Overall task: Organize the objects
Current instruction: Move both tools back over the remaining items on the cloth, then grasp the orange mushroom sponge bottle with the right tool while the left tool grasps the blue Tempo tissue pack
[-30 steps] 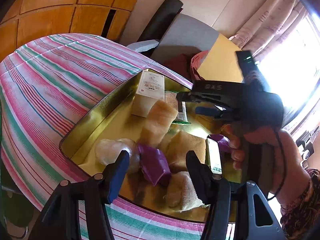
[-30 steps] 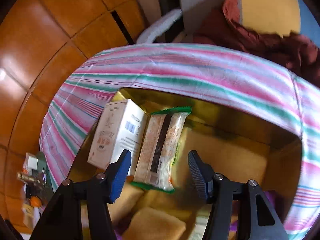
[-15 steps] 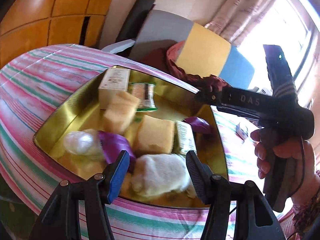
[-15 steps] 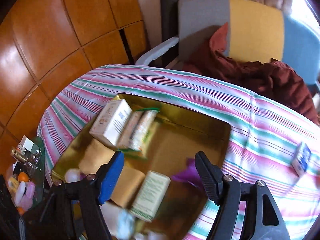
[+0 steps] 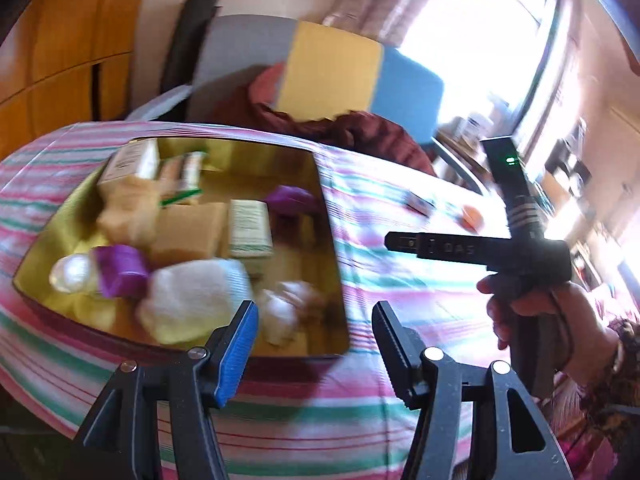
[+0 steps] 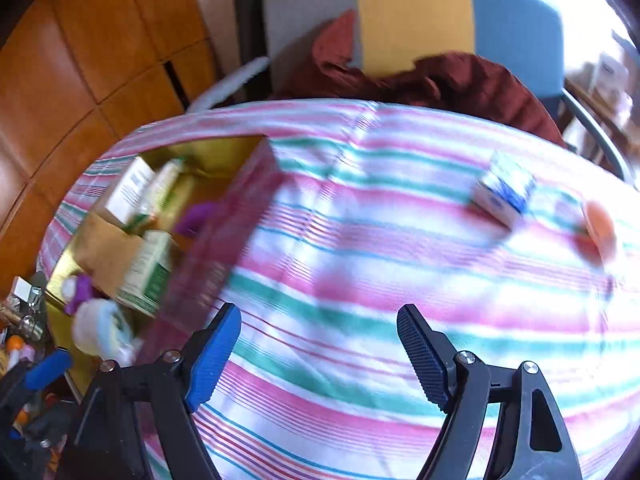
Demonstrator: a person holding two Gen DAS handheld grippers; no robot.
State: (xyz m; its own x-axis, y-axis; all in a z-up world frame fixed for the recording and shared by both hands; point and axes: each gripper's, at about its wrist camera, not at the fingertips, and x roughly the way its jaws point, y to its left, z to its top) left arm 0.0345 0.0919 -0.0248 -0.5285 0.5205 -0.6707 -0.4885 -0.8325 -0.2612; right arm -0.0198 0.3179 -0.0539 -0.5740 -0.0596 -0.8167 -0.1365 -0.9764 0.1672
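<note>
A gold tin box (image 5: 320, 184) (image 6: 208, 148) rests on the striped tablecloth and holds several items: a white carton (image 5: 132, 160), tan sponges (image 5: 188, 228), a green-and-white carton (image 5: 250, 228), purple pieces (image 5: 120, 266) and white cloth bundles (image 5: 196, 304). My left gripper (image 5: 314, 320) hangs open over the box's near right corner, nothing between its fingers. My right gripper (image 6: 320, 340) is over bare cloth to the right of the box; its jaws are opening with nothing between them. A blue-and-white small box (image 6: 502, 192) and an orange object (image 6: 598, 228) lie on the cloth at the far right.
A person's hand (image 5: 532, 304) holds the right gripper's black handle in the left wrist view. A grey, yellow and blue chair (image 6: 412, 20) with a maroon cloth (image 6: 448, 76) stands behind the table. Wooden panels (image 6: 80, 40) line the left wall; clutter (image 6: 20, 320) lies below the table's left edge.
Both grippers have drawn away from the box toward the right. The right gripper left the wrapped snack in the box, and its jaws now stand wider. The left jaws look unchanged.
</note>
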